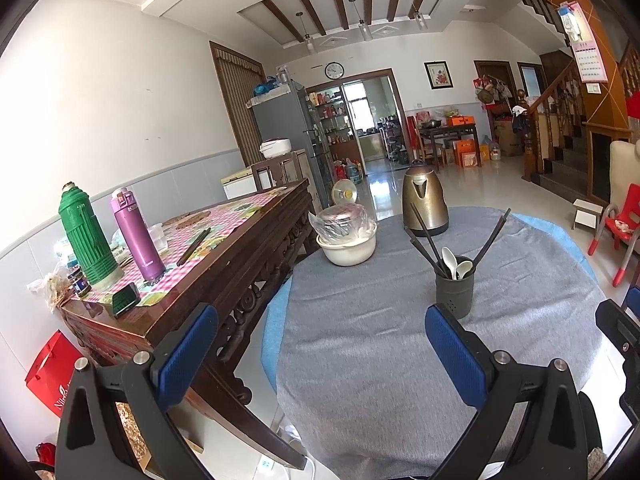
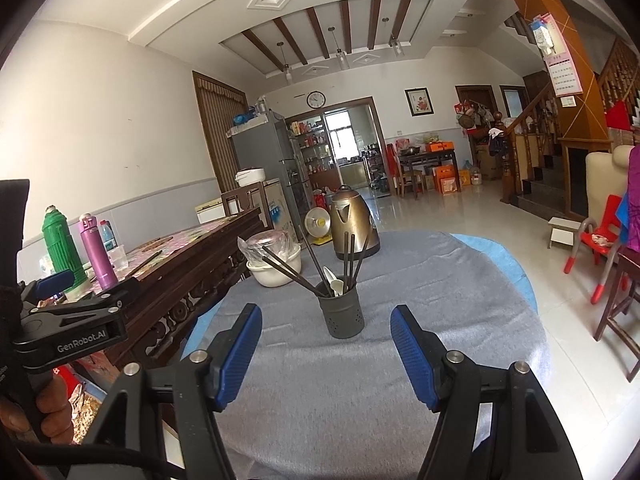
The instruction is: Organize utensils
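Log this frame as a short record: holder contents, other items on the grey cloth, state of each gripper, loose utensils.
holder: dark utensil holder upright on grey cloth
contents: dark chopsticks, white spoons
behind it: brass kettle, white bowl with wrapped lid
left gripper: open, empty
right gripper: open, empty, facing holder
loose utensils: chopsticks on side table

Inside my dark grey perforated utensil holder (image 2: 342,312), the lower ends of the dark brown chopsticks (image 2: 349,258) and white plastic spoons (image 2: 334,282) are hidden. My other blue-padded gripper (image 1: 624,344) is cut off at the left view's right edge, its jaws unreadable.
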`<state>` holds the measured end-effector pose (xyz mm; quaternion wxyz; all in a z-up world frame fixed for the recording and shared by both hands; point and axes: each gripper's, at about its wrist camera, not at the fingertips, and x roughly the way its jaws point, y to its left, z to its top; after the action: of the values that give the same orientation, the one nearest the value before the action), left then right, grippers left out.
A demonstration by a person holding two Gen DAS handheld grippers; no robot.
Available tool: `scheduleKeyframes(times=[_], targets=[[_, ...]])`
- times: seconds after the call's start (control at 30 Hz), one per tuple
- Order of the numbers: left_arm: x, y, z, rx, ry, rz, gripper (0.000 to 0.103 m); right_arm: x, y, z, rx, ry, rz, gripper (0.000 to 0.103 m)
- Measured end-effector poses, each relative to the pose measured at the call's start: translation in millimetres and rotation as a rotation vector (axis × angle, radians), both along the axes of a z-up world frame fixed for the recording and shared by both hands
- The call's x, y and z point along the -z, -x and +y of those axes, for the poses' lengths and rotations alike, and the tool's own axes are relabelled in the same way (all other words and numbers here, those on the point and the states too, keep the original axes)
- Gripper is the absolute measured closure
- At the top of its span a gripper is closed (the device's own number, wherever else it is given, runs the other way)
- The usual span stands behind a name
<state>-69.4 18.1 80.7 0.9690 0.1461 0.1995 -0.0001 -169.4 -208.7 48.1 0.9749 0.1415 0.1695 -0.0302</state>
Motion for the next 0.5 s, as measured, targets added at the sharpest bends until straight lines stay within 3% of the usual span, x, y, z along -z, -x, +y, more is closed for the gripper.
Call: scheduleKeyframes(times=[0.5], targets=[[8.2, -1.9, -1.3, 0.029, 0.034, 0.032, 0.000, 4.7, -1.8, -3.0, 0.015, 0.000, 0.029, 0.033]])
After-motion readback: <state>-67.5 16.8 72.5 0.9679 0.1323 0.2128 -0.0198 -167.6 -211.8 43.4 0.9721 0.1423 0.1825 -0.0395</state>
